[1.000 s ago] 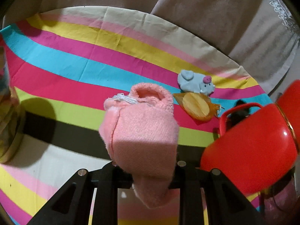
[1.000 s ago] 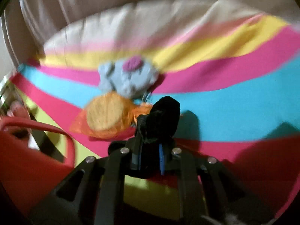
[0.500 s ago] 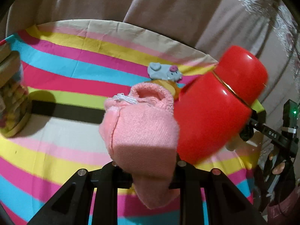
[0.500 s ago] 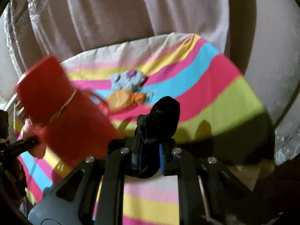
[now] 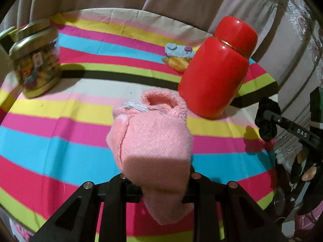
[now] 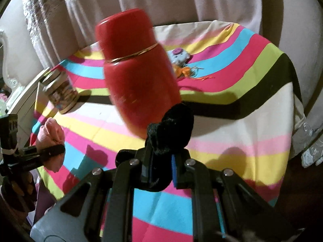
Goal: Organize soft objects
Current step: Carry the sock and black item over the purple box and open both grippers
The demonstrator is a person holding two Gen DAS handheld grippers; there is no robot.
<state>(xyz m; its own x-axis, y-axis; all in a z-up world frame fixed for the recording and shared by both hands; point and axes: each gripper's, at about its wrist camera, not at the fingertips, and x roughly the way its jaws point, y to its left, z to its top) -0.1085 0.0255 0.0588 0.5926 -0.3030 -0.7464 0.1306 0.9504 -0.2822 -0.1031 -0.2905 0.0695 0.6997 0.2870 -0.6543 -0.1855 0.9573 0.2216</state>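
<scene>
Pink sock (image 5: 150, 141), black scrunchie (image 6: 171, 133), red flask (image 5: 218, 70), striped cloth (image 5: 60, 141).

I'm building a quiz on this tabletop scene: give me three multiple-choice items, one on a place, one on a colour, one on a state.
1. Where does the glass jar stand?
A. near the cloth's left edge in the left wrist view
B. on the red flask
C. between the fingers

2. What colour is the sock in the left gripper?
A. blue
B. pink
C. green

3. How is the right gripper?
A. open, empty
B. shut on a black scrunchie
C. shut on the jar

Answers:
1 A, it stands far left, apart from the red flask.
2 B, pink knit.
3 B, its fingers pinch the scrunchie.
</scene>
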